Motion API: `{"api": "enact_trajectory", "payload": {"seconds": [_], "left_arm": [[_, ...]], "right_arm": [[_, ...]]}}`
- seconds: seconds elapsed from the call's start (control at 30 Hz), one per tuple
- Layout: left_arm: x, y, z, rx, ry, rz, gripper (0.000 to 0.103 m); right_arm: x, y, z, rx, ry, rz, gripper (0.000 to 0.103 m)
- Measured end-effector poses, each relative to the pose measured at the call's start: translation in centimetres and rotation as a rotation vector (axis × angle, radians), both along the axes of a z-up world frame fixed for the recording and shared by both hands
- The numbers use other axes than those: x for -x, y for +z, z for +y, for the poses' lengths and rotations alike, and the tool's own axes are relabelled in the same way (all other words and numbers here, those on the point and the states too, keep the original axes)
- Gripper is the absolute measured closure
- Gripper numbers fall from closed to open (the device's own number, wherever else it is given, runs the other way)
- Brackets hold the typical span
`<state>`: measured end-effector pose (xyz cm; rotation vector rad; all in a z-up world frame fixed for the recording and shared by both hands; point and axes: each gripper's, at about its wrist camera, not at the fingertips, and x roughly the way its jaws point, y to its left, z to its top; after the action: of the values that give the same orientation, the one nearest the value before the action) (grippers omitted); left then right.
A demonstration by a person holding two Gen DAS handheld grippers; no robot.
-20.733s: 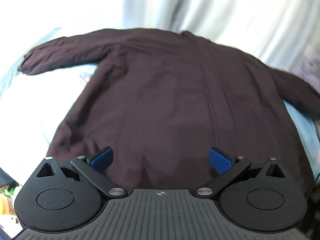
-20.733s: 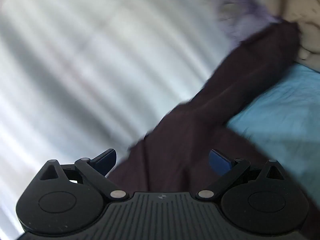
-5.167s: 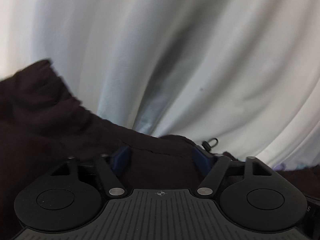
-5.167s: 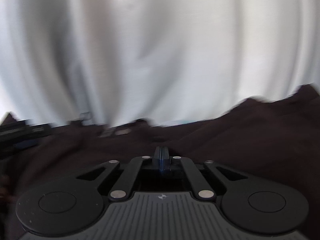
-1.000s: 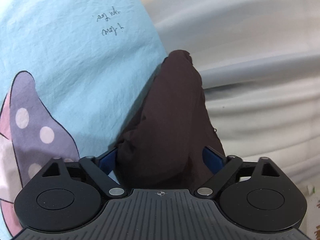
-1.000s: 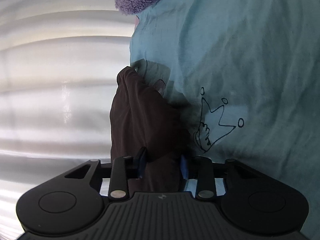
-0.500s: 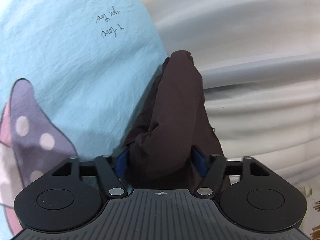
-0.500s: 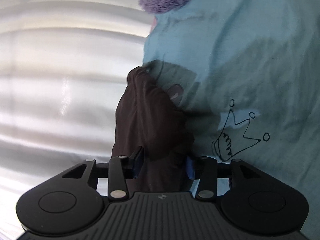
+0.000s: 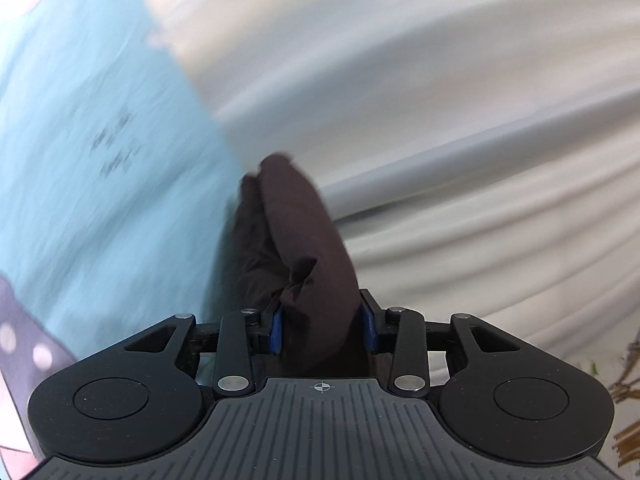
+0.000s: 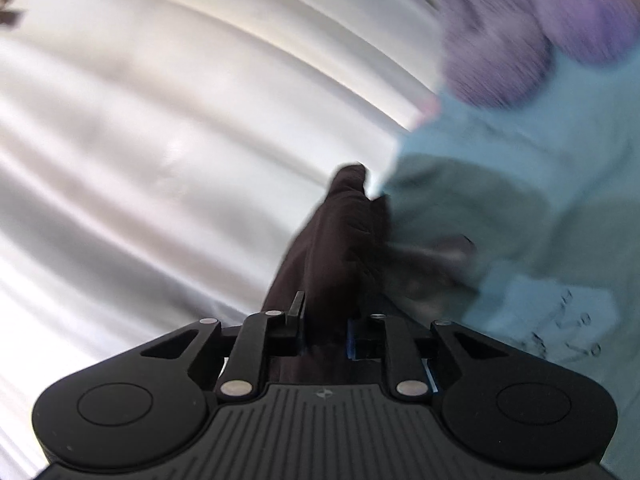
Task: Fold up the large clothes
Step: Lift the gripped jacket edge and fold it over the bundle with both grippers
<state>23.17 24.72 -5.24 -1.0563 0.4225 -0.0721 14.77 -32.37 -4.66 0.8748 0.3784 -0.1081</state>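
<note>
Left gripper (image 9: 322, 330) closing on garment (image 9: 304, 240), right gripper (image 10: 323, 326) closing on it too; dark fabric bunched between both jaw pairs, at sheet's (image 9: 100, 160) edge against curtain (image 9: 460, 120).

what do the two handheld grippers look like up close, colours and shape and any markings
Both look alike. The left gripper has a matte black body with a ribbed grey centre plate bearing a small crosshair mark, two round black discs at the sides, black linkage arms with silver pivot pins, and blue pads on its fingers. The right gripper matches, with blue on its pads. No cables, hands or sleeves show.
</note>
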Motion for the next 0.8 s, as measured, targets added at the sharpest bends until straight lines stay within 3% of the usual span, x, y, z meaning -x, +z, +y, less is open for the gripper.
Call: {"api": "enact_trajectory", "payload": {"seconds": [0.13, 0.23, 0.33, 0.4, 0.5, 0.57, 0.63, 0.7, 0.8], "left_arm": [[3.3, 1.9, -0.6, -0.047, -0.019, -0.061, 0.065], [6.2, 0.9, -1.3, -0.061, -0.066, -0.056, 0.065], [8.0, -1.9, -2.3, -0.092, -0.097, 0.056, 0.063], [8.9, -3.9, -2.4, -0.128, -0.073, 0.173, 0.058], [9.8, -5.9, -1.3, 0.007, -0.011, 0.185, 0.041], [9.9, -5.6, -1.0, -0.010, 0.026, 0.189, 0.023], [9.9, -5.1, -0.9, -0.065, 0.045, 0.187, 0.016], [9.7, -5.1, -1.0, -0.062, 0.053, 0.207, 0.014], [9.0, -4.5, -1.7, -0.062, 0.073, 0.212, 0.014]], "right_arm": [[2.6, 0.7, 0.2, 0.031, 0.015, -0.021, 0.087], [4.5, -1.0, -0.9, 0.010, -0.017, 0.033, 0.086], [5.2, -3.7, -1.4, 0.036, -0.057, 0.169, 0.085], [5.7, -5.1, -1.9, 0.014, -0.089, 0.235, 0.077], [7.0, -4.5, -3.0, -0.013, -0.150, 0.245, 0.067], [7.5, -2.7, -3.3, 0.080, -0.194, 0.247, 0.062], [7.7, -0.3, -2.4, 0.241, -0.232, 0.229, 0.057], [7.1, 1.4, -0.8, 0.366, -0.219, 0.194, 0.057], [4.4, 1.6, 2.3, 0.447, -0.089, 0.145, 0.057]]}}
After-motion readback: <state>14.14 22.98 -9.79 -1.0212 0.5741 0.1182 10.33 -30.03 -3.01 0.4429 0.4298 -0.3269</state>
